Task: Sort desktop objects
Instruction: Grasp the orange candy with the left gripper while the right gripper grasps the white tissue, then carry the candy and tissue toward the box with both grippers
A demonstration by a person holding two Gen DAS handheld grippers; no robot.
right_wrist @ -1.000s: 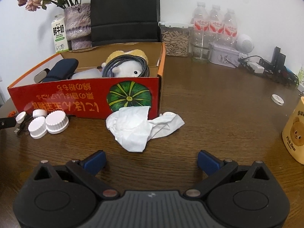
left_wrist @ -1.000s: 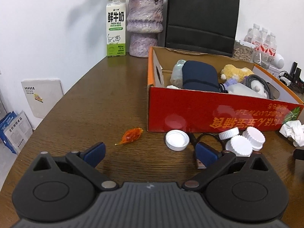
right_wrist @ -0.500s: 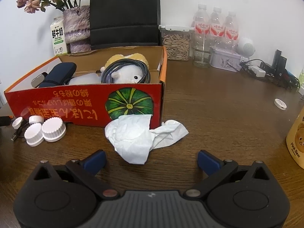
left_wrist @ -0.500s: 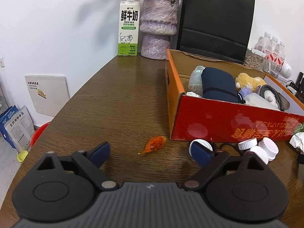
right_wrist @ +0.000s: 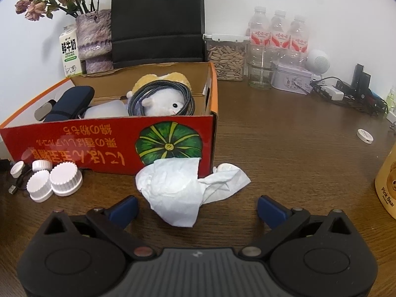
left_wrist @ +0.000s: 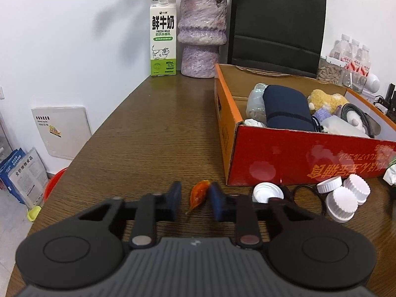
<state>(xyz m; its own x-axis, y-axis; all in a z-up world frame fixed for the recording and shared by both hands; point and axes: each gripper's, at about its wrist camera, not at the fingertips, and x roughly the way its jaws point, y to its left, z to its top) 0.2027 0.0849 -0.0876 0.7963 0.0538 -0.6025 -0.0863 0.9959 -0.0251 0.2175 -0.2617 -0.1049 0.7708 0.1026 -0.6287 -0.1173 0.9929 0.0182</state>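
Observation:
A small orange candy wrapper (left_wrist: 198, 191) lies on the brown table, just left of the red cardboard box (left_wrist: 297, 158). My left gripper (left_wrist: 195, 199) has it between its blue pads and its jaws are closing; the right pad is at the wrapper, while a narrow gap shows on the left side. A crumpled white tissue (right_wrist: 180, 190) leans on the front of the red box (right_wrist: 99, 141). My right gripper (right_wrist: 196, 210) straddles the tissue's near tip, its jaws wide but closing, and its pads are clear of the tissue.
Several white bottle caps (left_wrist: 344, 198) and a black cable (left_wrist: 302, 190) lie by the box front. The box holds a navy pouch (left_wrist: 287, 109), a plush toy (right_wrist: 160, 99) and a coiled cord. A milk carton (left_wrist: 162, 37), vase, black bag, water bottles (right_wrist: 279, 37) and a yellow cup (right_wrist: 388, 180) stand around.
The left gripper's jaws have swung in from wide apart to close around the orange wrapper, and the view has shifted left. The right gripper has edged nearer the tissue and its jaws have narrowed slightly.

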